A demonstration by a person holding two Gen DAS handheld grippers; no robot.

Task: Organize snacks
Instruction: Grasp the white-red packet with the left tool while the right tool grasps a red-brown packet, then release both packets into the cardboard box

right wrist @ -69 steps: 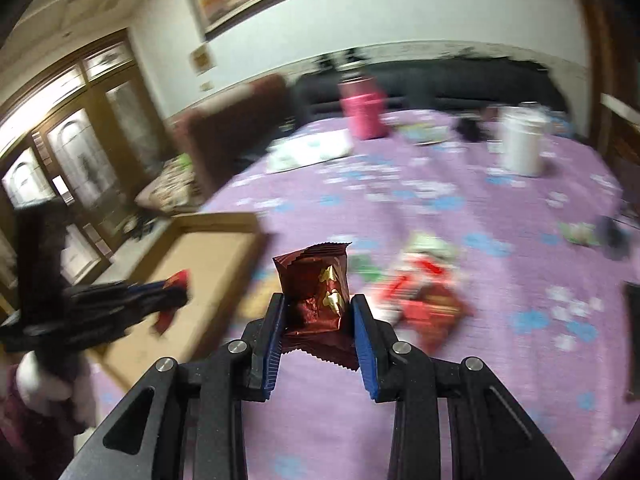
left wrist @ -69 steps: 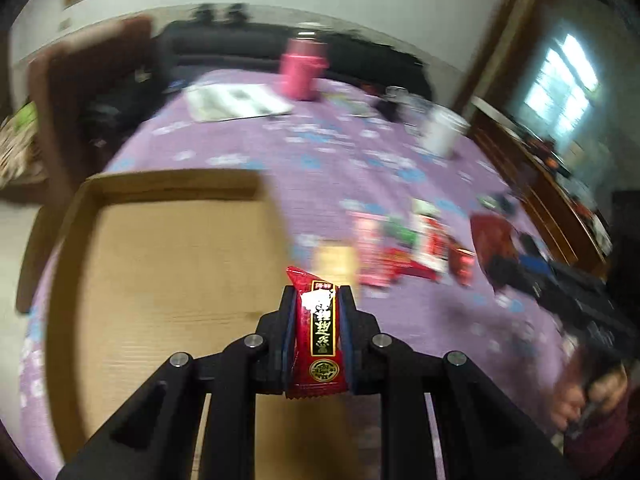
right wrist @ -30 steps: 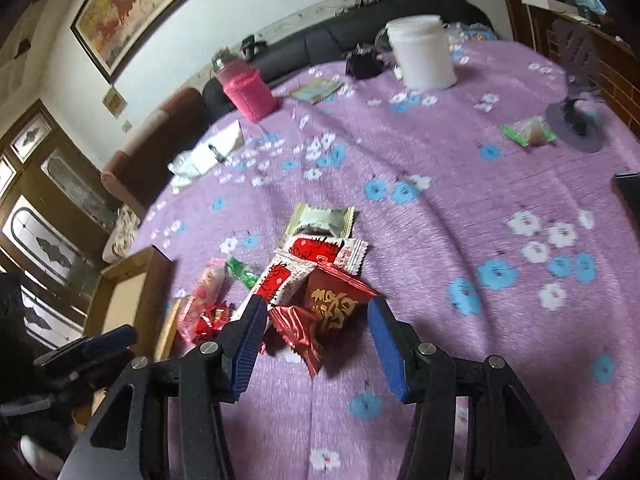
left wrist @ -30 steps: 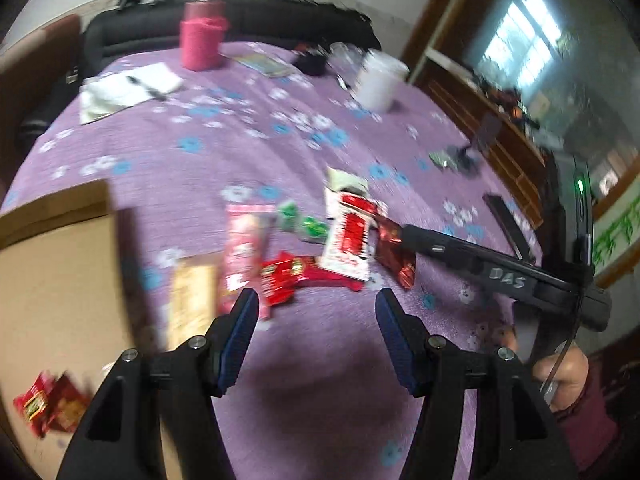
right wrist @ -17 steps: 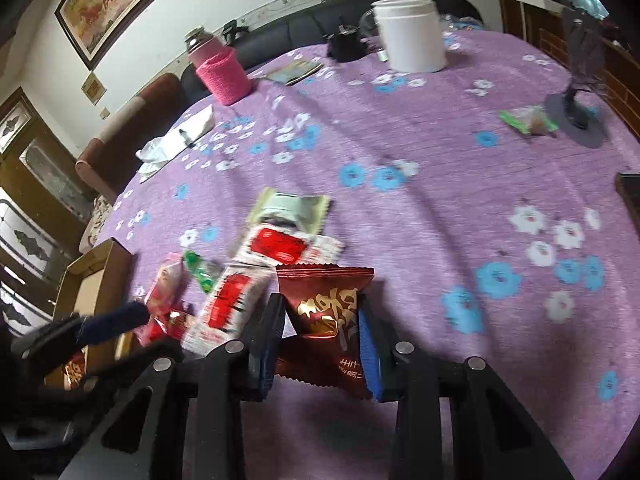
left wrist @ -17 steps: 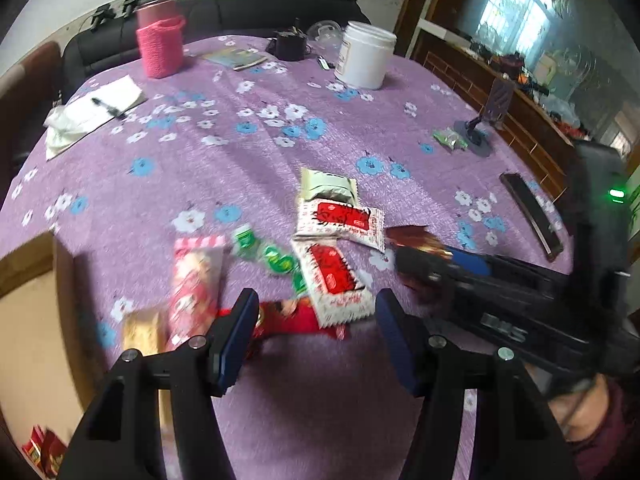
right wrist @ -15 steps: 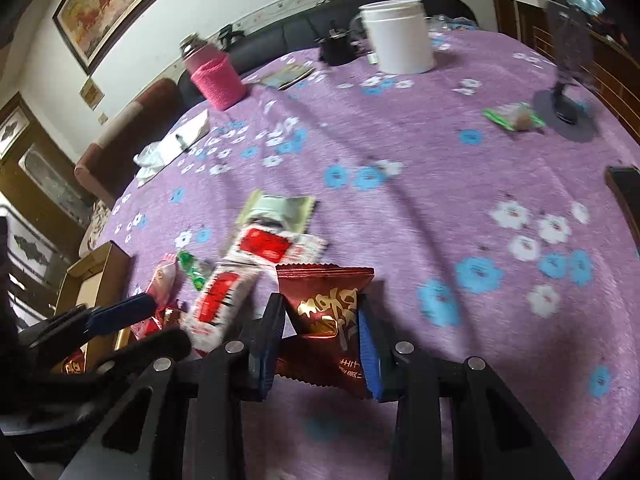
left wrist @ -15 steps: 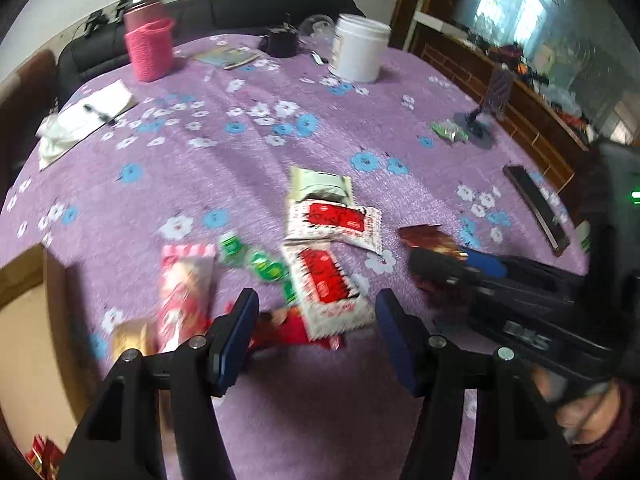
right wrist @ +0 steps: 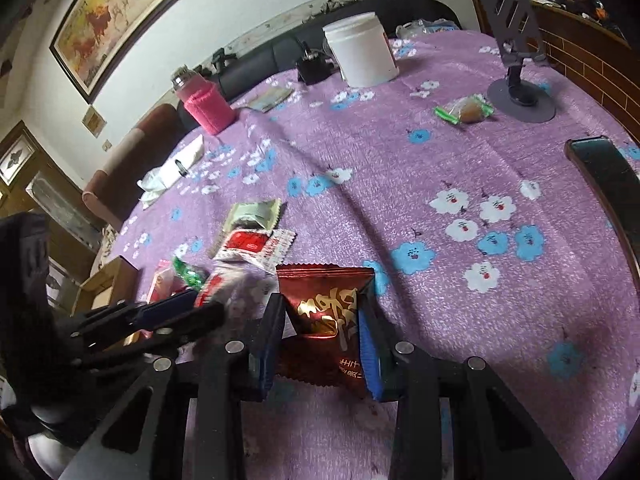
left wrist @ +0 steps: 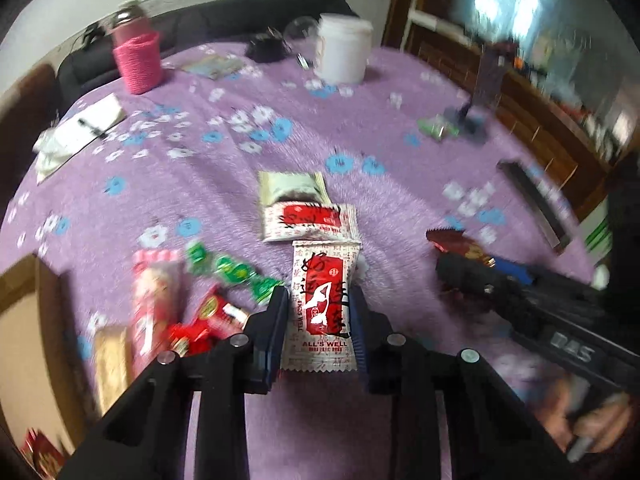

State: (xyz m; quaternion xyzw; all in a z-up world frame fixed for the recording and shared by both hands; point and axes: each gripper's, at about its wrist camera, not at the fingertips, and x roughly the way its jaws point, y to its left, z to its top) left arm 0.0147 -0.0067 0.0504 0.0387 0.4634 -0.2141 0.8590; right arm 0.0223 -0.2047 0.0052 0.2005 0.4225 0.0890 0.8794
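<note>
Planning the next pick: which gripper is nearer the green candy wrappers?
Left. The left gripper sits right beside the green candy wrappers; the right gripper is farther, beyond the red-and-white packet.

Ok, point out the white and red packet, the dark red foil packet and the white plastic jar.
white and red packet (left wrist: 322, 304), left wrist view, printed front.
dark red foil packet (right wrist: 326, 308), right wrist view, gold lettering.
white plastic jar (right wrist: 366, 54), right wrist view, side wall.

- purple flowered tablecloth: soft, matt cloth
- dark red foil snack packet: glossy, crinkly
- white round plastic tub: smooth
- pink knitted bottle sleeve: rough yarn
</note>
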